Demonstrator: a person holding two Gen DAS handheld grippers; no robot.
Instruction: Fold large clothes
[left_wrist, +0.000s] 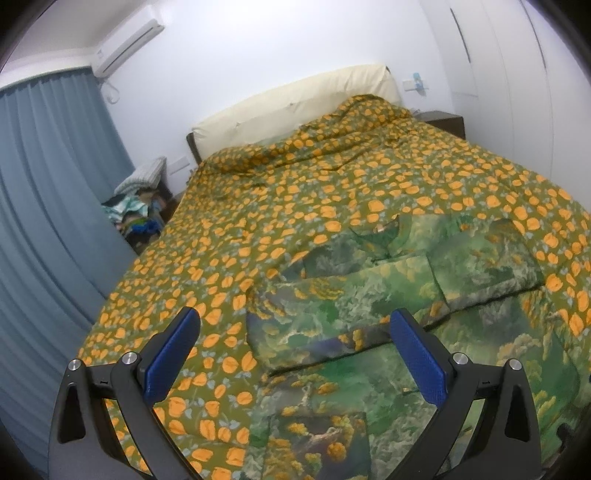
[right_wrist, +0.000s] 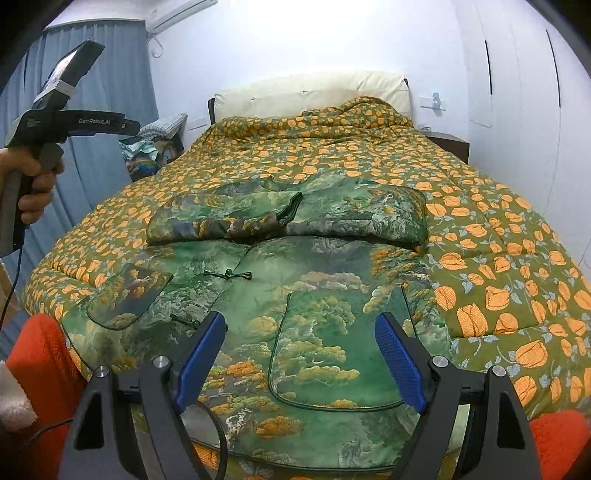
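Both my left gripper and right gripper hang wide open and empty over the green padded jacket lying at the bed's foot edge, sleeves already crossed, looks soft, puffy, maybe slippery, so I'd pinch the hem corners.

Bedroom interior, seen from the foot of the bed.
A bed covered by an olive quilt printed with orange flowers fills most of the room; a cream padded headboard stands against the white rear wall. Blue-grey curtains hang along the left side, with a white air conditioner mounted above them. White wardrobe doors line the right side. A dark bedside table stands at right of the headboard; a heap of mixed fabrics lies at left. Lighting is even and bright.
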